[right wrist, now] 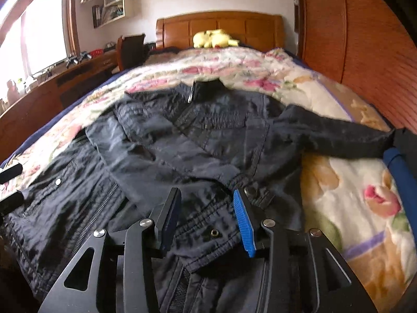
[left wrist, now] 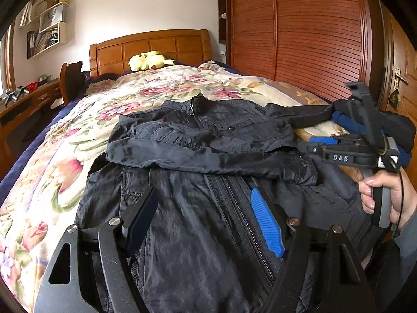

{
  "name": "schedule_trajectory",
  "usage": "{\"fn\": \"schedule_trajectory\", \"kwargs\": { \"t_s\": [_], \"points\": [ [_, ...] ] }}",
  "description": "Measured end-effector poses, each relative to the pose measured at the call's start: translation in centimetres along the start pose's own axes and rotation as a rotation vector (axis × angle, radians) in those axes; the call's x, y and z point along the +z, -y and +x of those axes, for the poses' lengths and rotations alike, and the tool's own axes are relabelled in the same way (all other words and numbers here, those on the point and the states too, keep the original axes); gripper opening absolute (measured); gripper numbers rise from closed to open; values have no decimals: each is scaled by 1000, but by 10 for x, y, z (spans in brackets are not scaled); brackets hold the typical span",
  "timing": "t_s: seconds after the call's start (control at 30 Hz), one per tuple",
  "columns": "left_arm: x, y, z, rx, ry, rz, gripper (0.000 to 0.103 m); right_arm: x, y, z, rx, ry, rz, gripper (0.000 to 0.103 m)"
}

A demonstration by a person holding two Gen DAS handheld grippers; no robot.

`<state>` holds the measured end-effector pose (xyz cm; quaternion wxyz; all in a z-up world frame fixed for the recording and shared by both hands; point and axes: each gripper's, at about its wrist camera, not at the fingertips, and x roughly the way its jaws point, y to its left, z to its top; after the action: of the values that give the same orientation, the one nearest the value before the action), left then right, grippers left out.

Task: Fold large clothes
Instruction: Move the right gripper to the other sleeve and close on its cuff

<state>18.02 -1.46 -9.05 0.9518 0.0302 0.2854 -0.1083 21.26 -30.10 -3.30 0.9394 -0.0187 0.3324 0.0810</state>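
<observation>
A dark navy zip jacket point(left wrist: 198, 140) lies front up on the floral bed, collar toward the headboard. One sleeve is folded across its chest; the other sleeve point(right wrist: 336, 138) stretches out to the right. My left gripper point(left wrist: 206, 198) is open just above the lower front of the jacket, straddling the zipper. My right gripper point(right wrist: 207, 198) is open over the cuff of the folded sleeve point(right wrist: 250, 195). The right gripper also shows from the side in the left wrist view point(left wrist: 307, 148), held by a hand point(left wrist: 383, 193).
The floral quilt point(left wrist: 78, 135) covers the bed. A yellow plush toy point(left wrist: 148, 61) sits by the wooden headboard point(left wrist: 151, 47). A wooden wardrobe point(left wrist: 299, 31) stands at the right, a desk and chair point(left wrist: 70, 78) at the left. A folded blue and dark garment point(right wrist: 401, 167) lies at the right.
</observation>
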Motion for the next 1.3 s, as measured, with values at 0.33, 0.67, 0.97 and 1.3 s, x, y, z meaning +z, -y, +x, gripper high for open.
{"fn": "schedule_trajectory", "kwargs": {
  "t_s": [0.33,0.67,0.97,1.3],
  "points": [
    [2,1,0,9,7,6,75,-8,-7,44,-1,-152,-51,43],
    [7,7,-2,-10,19,10,75,14,27,3,-63,-73,-83,57],
    [19,15,7,-27,35,-13,75,43,115,19,-237,-107,-70,66],
    [21,23,21,-62,4,-7,75,80,182,83,-288,-135,58,66]
  ]
}}
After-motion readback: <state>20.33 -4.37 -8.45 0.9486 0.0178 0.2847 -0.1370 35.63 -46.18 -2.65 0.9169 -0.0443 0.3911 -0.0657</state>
